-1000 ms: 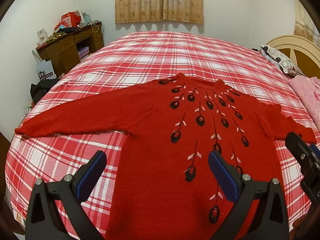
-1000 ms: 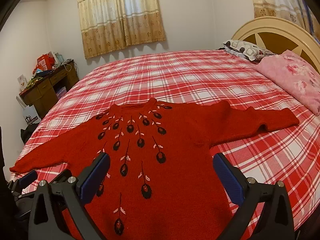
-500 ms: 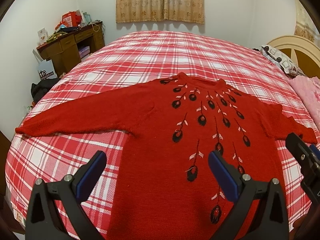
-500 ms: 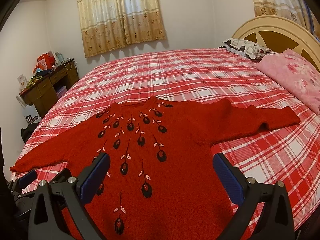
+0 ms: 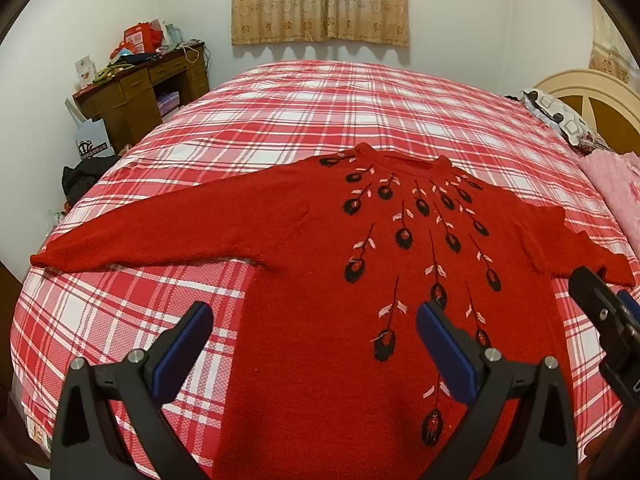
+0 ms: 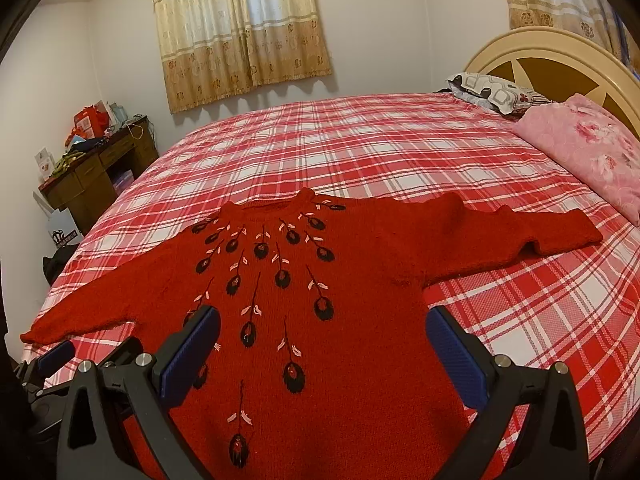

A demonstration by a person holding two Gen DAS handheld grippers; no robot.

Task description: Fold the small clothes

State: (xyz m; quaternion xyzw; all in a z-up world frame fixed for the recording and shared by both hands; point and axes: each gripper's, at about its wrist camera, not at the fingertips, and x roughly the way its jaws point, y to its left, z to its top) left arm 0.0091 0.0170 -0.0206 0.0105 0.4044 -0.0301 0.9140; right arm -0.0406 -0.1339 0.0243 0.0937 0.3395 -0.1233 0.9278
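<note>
One sweater (image 5: 320,280), two tools (image 5: 314,354) (image 6: 323,354)

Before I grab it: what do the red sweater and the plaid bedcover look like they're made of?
The red sweater looks like a fuzzy, matte knit, probably wool or acrylic: its edges are soft and its surface nubbly. The plaid bedcover looks like thin woven cotton or a blend, flat and matte, with a fine checked weave visible up close.

text: none legible | white bag (image 5: 93,143) by desk: dark logo, unreadable
</note>
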